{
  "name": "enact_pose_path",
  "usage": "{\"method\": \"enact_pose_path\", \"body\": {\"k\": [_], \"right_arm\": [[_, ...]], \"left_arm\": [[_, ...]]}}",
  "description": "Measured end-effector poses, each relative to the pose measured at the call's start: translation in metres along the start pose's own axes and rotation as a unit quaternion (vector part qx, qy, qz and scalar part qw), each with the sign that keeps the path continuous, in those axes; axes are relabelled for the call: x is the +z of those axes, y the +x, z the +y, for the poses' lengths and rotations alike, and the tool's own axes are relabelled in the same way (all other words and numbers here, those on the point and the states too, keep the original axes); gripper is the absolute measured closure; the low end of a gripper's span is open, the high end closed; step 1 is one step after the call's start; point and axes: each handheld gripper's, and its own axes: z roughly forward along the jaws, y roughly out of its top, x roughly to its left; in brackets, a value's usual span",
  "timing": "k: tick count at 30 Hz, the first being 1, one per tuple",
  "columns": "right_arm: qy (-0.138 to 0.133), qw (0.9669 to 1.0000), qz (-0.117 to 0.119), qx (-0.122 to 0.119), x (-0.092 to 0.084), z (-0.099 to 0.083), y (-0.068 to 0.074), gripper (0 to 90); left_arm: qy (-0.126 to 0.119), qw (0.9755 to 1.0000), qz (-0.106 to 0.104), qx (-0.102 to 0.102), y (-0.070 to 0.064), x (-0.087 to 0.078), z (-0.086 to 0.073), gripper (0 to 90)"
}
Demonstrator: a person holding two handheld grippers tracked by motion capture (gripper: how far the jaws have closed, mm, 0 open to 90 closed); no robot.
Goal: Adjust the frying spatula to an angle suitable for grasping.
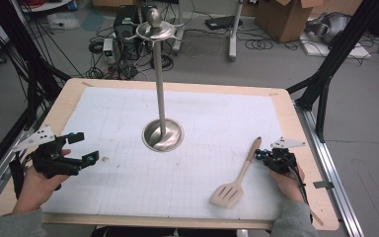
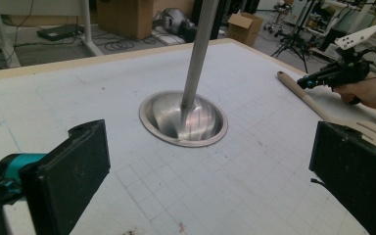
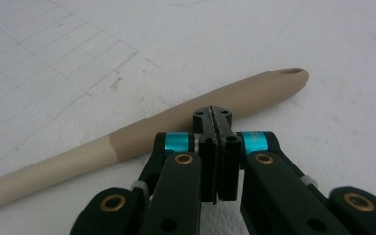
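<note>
A beige slotted spatula (image 1: 237, 177) lies flat on the white grid mat, its blade toward the front edge and its handle end (image 3: 279, 81) pointing away. My right gripper (image 1: 263, 154) is shut with nothing between its jaws, its tips (image 3: 213, 117) just beside the upper handle; I cannot tell whether they touch it. A steel stand (image 1: 162, 133) with a tall pole and dished base (image 2: 183, 120) rises at the mat's centre. My left gripper (image 1: 81, 147) rests at the left, open and empty, facing the stand, with its pads (image 2: 73, 166) wide apart.
The wooden table's edge (image 1: 296, 123) runs close to my right hand. Beyond the far edge are cables, a black box (image 1: 126, 27) and a cardboard box (image 1: 288, 17) on the floor. A hooked disc (image 1: 155, 30) tops the pole.
</note>
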Motion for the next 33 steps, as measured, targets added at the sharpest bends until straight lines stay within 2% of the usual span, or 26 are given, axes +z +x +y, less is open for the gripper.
{"method": "enact_pose_path", "body": {"k": [12, 20, 25, 33], "right_arm": [[0.005, 0.9996, 0.015, -0.024, 0.021, 0.018, 0.007, 90.0], [0.006, 0.9991, 0.025, -0.034, 0.033, 0.028, 0.013, 90.0], [0.008, 0.9983, 0.033, -0.048, 0.043, 0.038, 0.017, 90.0], [0.008, 0.9979, 0.041, -0.049, 0.049, 0.042, 0.020, 90.0]], "left_arm": [[0.005, 0.9999, 0.014, -0.001, -0.001, -0.011, -0.005, 2.0], [-0.004, 0.9996, 0.029, -0.005, -0.001, -0.024, -0.007, 2.0], [-0.010, 0.9996, 0.024, -0.010, -0.003, -0.029, -0.008, 2.0], [-0.012, 0.9995, 0.029, -0.006, -0.004, -0.034, -0.008, 2.0]]}}
